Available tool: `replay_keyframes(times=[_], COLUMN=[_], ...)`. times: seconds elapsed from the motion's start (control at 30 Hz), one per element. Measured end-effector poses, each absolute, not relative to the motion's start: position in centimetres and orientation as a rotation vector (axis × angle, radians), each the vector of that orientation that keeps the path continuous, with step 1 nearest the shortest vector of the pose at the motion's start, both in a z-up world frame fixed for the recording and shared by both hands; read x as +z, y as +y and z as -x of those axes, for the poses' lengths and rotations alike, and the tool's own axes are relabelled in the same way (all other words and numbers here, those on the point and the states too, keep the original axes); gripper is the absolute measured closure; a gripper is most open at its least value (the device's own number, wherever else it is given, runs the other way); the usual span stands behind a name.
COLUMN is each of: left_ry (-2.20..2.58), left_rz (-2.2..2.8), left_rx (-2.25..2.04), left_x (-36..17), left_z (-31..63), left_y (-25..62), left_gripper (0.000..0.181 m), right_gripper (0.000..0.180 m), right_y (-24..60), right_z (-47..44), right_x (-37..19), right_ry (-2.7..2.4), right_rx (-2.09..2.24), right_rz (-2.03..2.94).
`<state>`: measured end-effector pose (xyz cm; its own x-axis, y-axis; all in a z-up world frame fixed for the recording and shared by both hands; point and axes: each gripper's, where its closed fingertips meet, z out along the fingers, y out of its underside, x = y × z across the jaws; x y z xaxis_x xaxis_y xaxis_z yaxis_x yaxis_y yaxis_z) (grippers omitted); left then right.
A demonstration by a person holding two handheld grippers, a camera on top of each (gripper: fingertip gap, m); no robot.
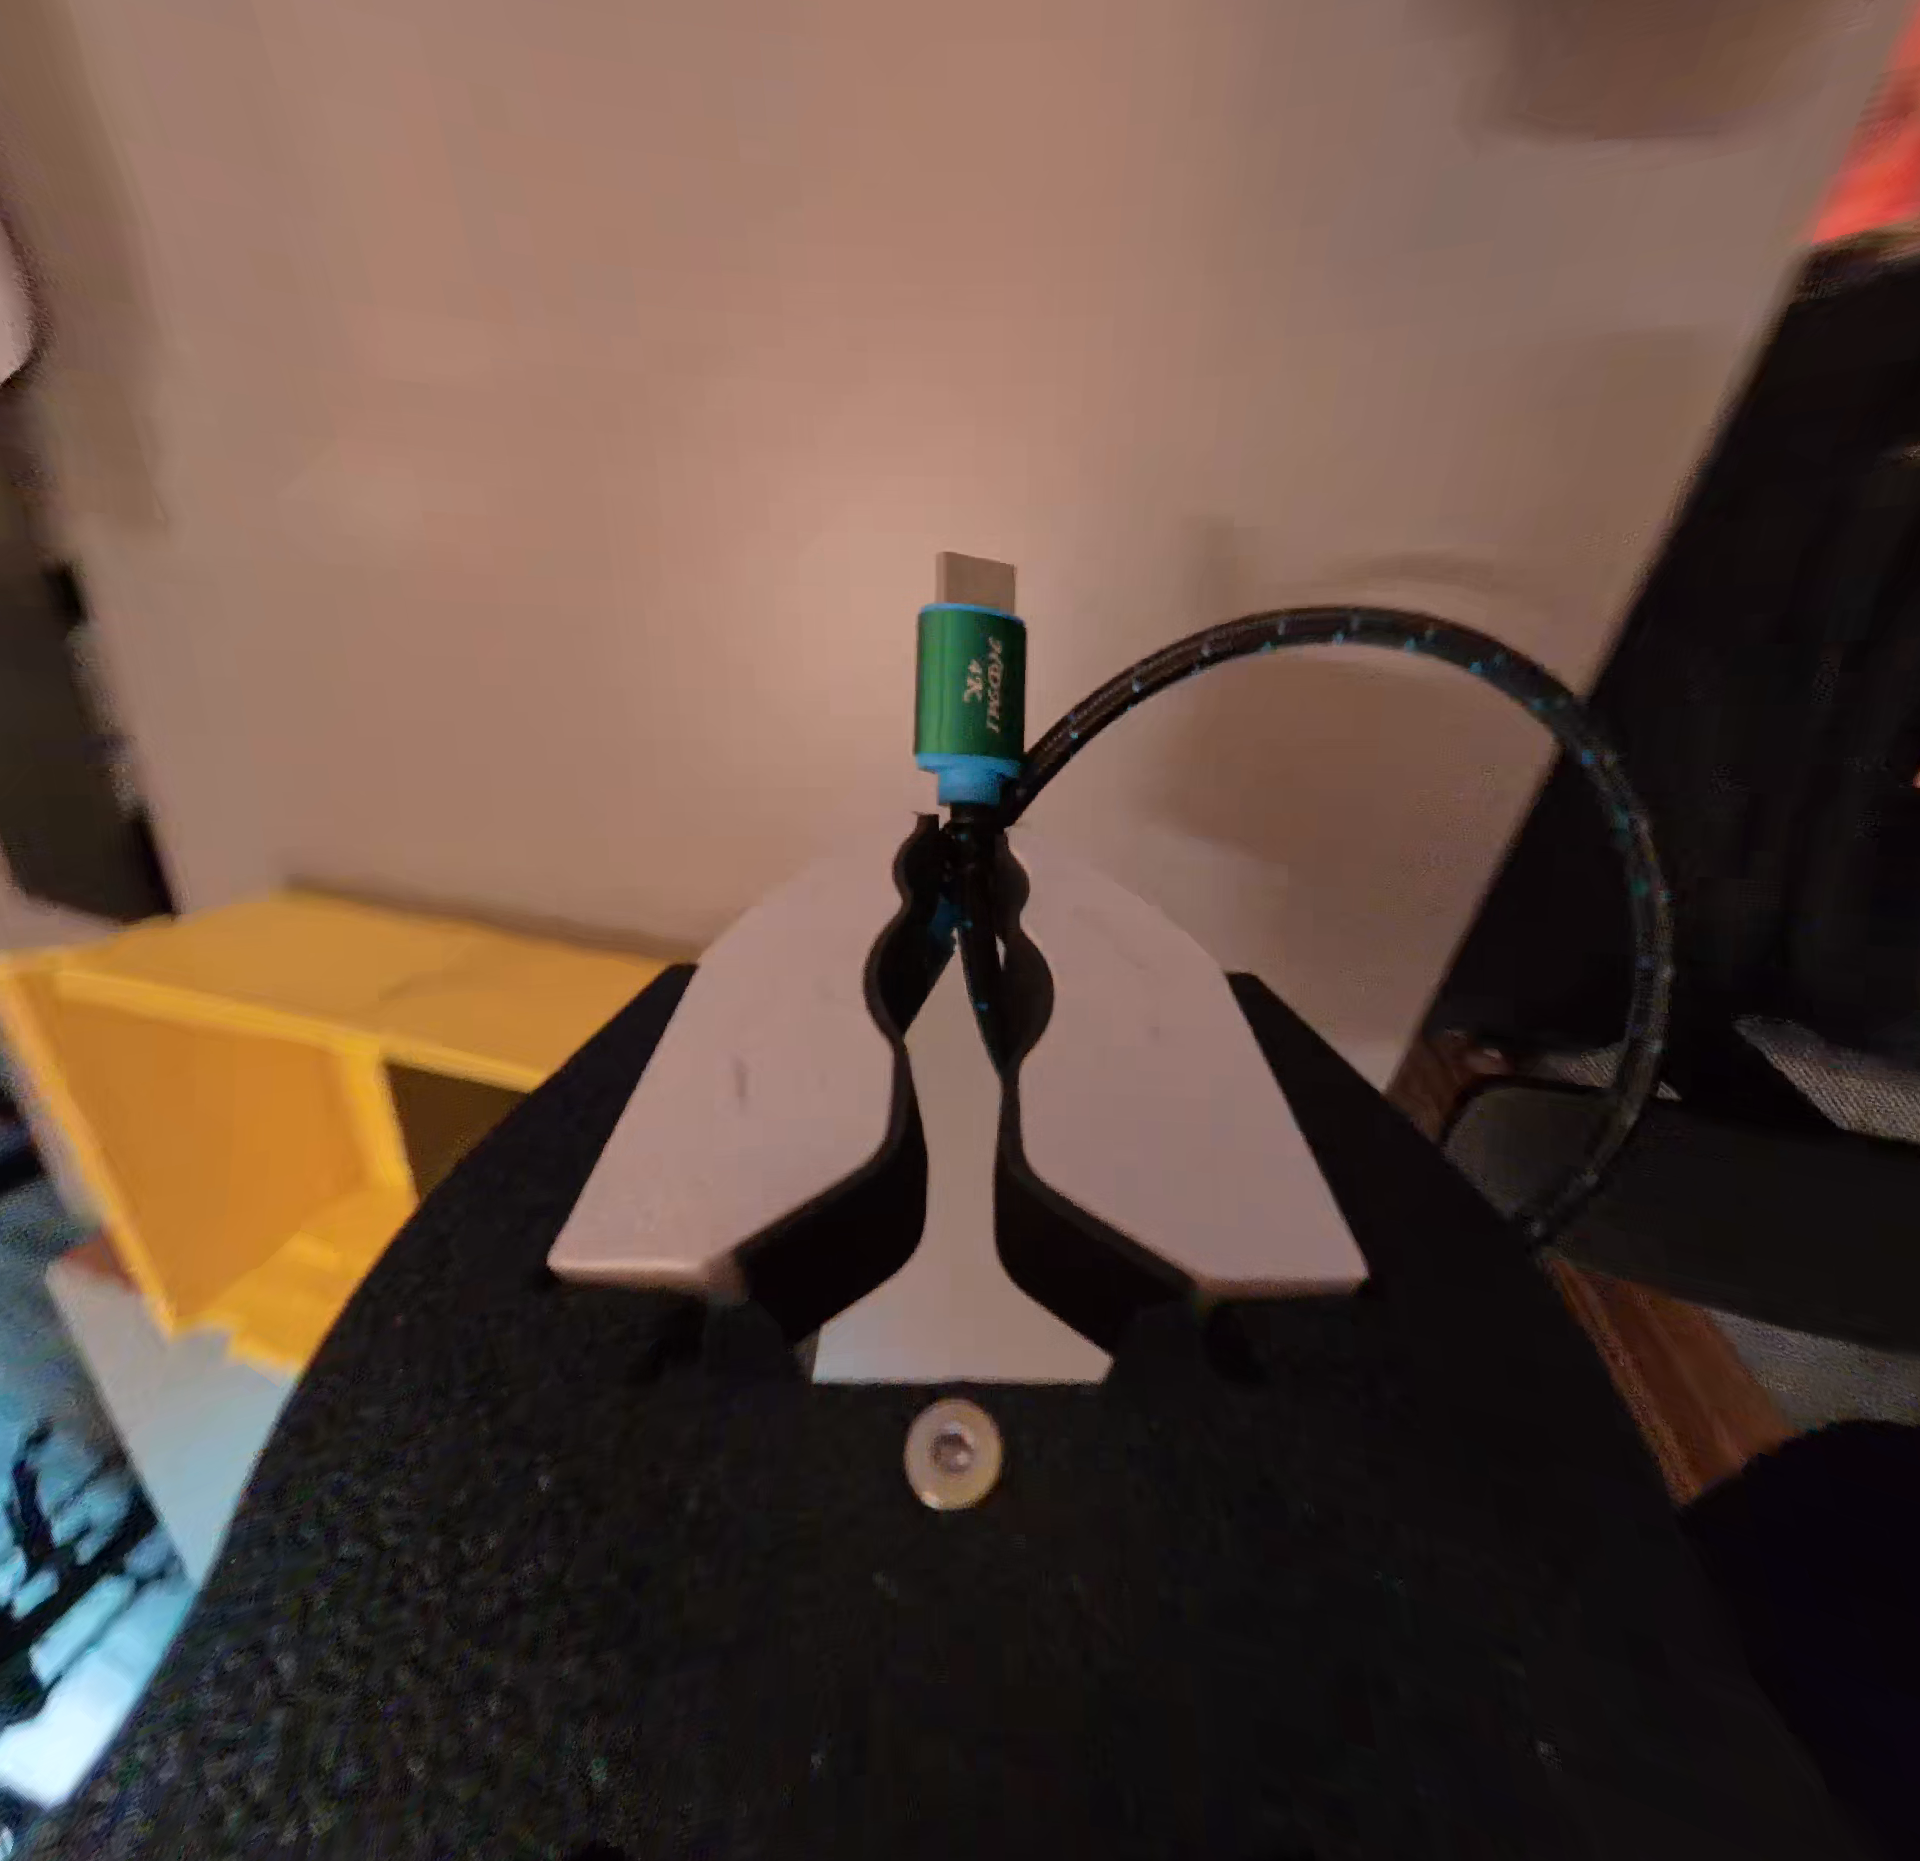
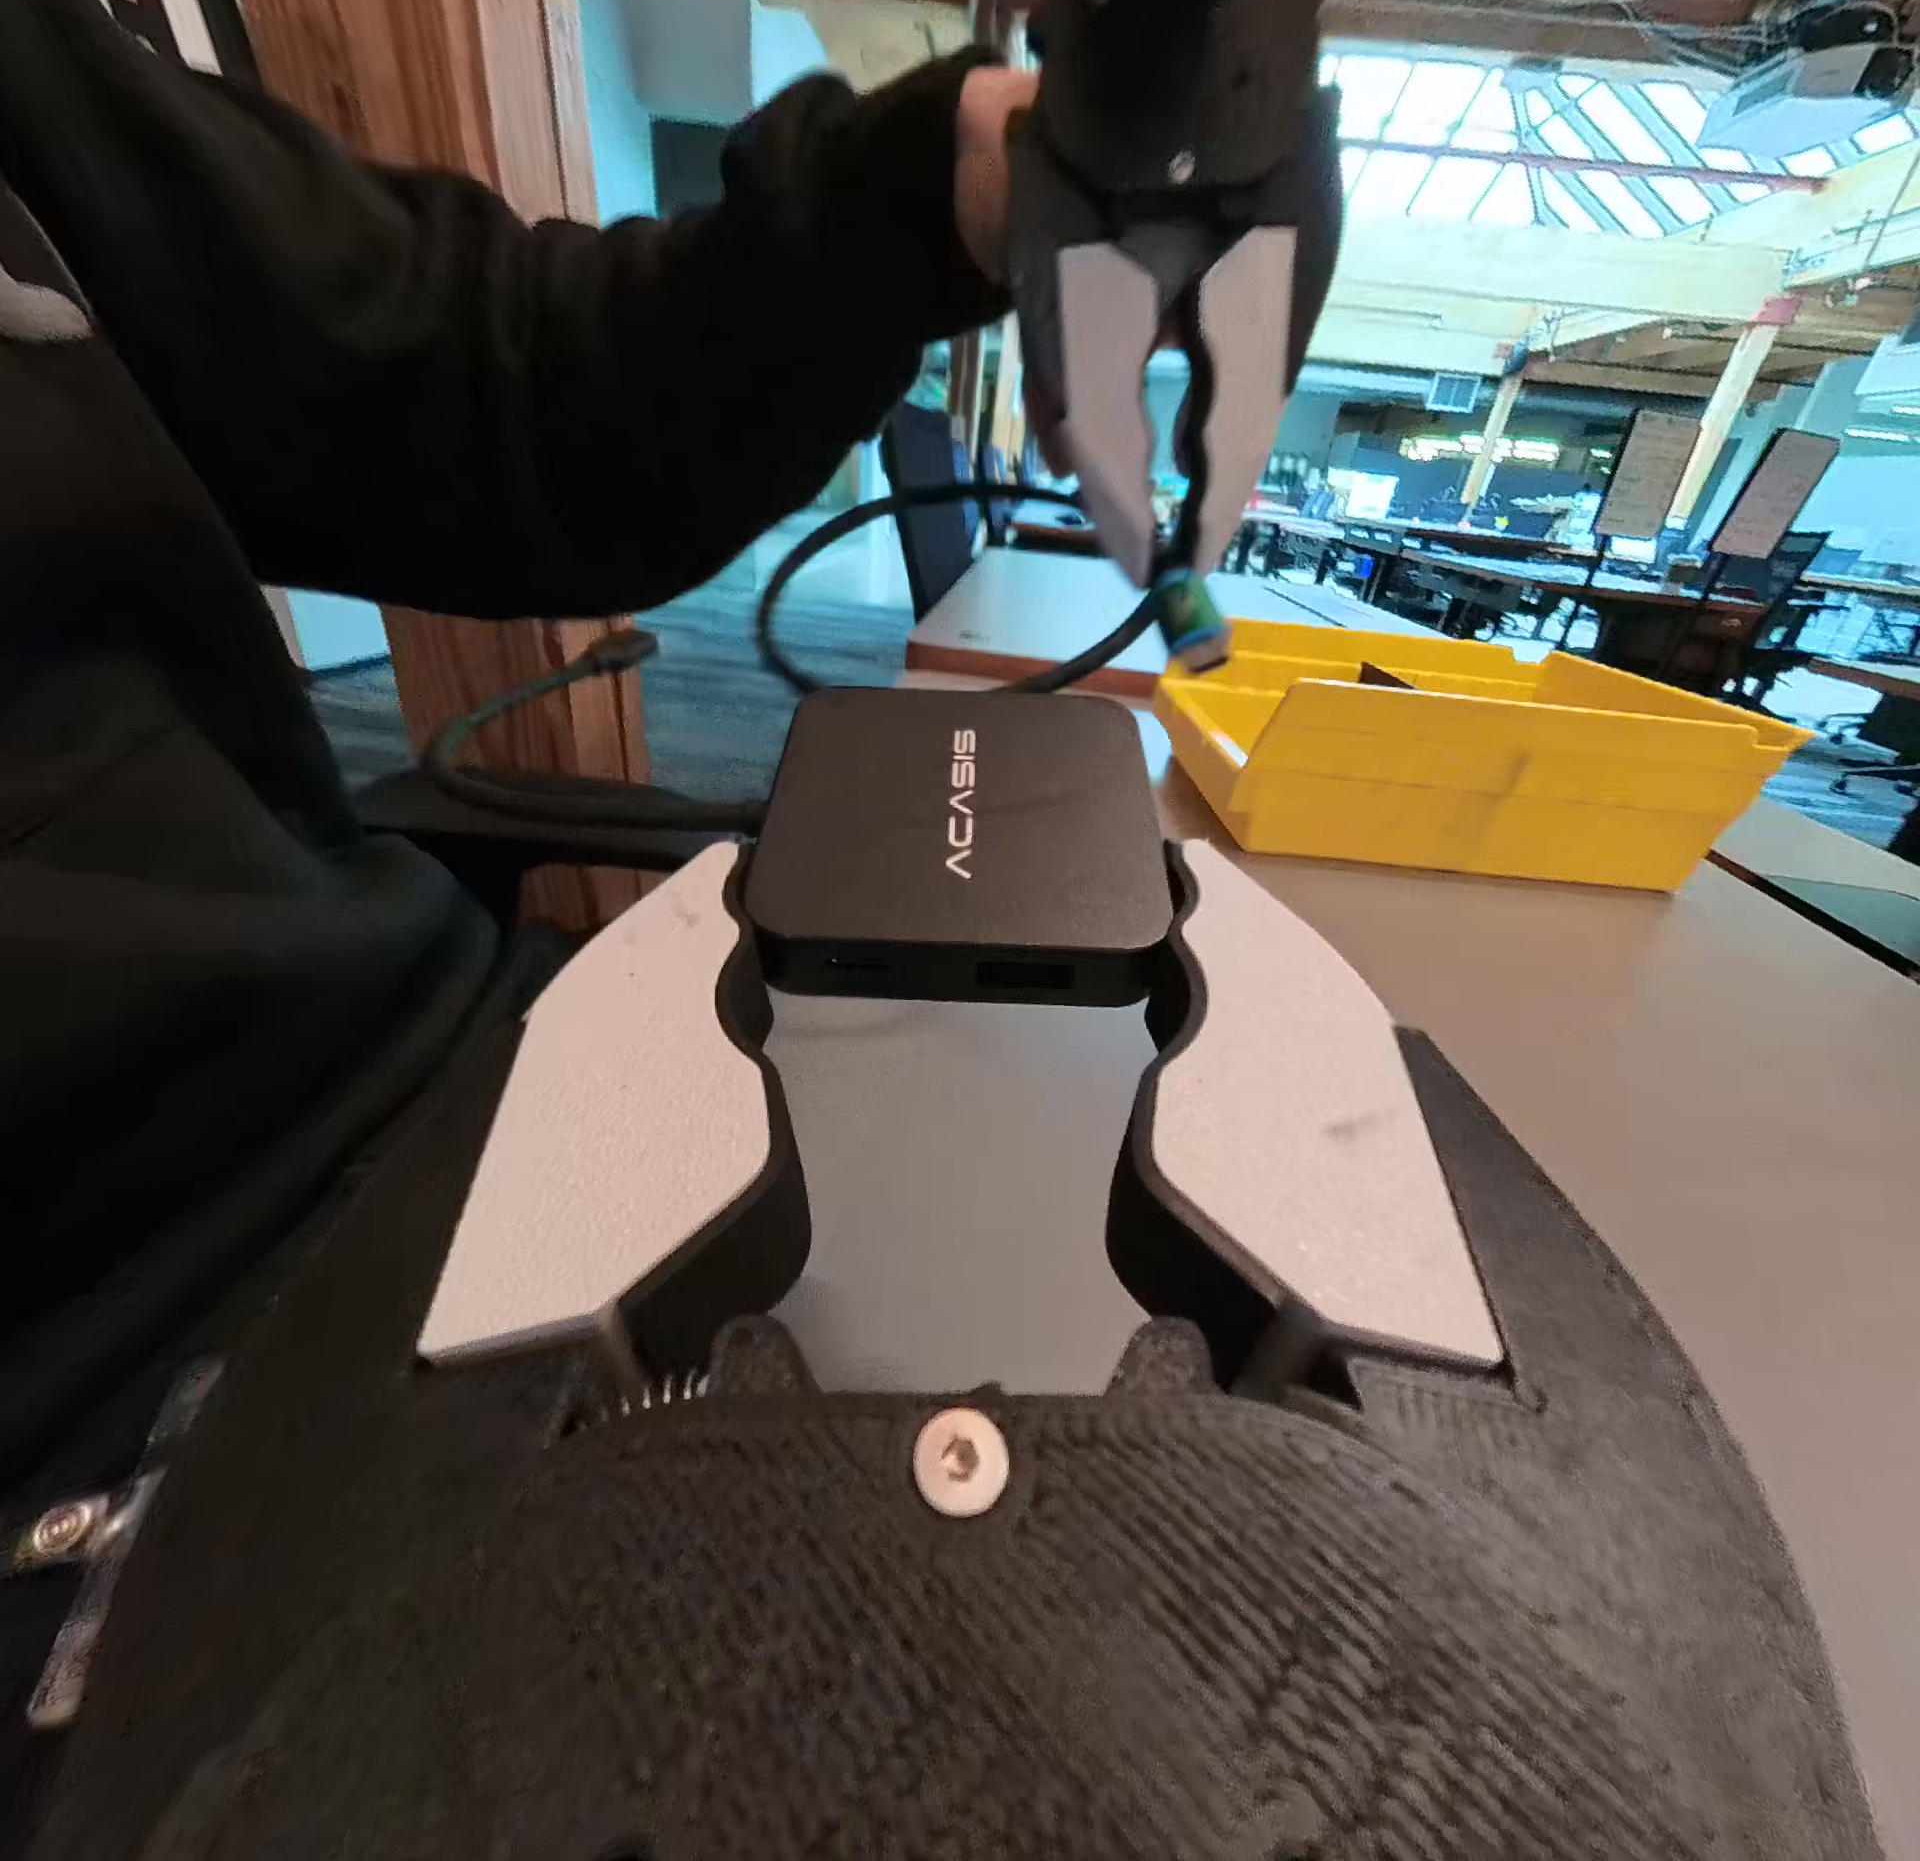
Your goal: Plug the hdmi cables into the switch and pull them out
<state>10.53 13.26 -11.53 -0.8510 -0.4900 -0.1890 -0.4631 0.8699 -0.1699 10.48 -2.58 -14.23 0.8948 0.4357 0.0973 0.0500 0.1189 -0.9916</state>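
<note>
Left wrist view: left gripper [image 1: 958, 835] is pinched on the cable [image 1: 1455, 658] just behind the green plug [image 1: 969, 691]; plug points forward along the fingers, background blurred.

Right wrist view: right gripper [image 2: 961, 876] is clamped on the switch [image 2: 961, 824], flat on the bench [image 2: 1662, 1032]; far ports hidden. Plug [image 2: 1190, 622] is held above, tip down, near a yellow bin [image 2: 1475, 772].
</note>
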Motion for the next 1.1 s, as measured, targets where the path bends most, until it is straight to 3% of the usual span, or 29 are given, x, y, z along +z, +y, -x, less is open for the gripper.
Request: replay_keyframes(times=[0.1,0.23,0.53,1.1], left_ry=[2.713,2.846,3.008,3.069], left_rz=[0.873,0.796,0.692,0.738], left_rx=[-0.296,-0.611,-0.479,-0.46], left_x=[-9.4,-8.9,-12.2,-13.0], left_z=[-11.8,-9.4,-8.4,-8.3], left_y=[15.4,10.3,4.8,4.2], left_gripper=[0.172,0.172,0.172,0.172], right_gripper=[0.107,0.107,0.107,0.107], right_y=[-2.9,-2.8,-2.0,-1.8], right_z=[-11.4,-11.8,-10.3,-9.8], right_x=[-14.6,-14.4,-14.7,-15.3], right_ry=[-0.394,-0.372,-0.422,-0.481], right_rx=[0.227,0.228,0.258,0.194], right_rz=[1.461,1.441,1.456,1.507])
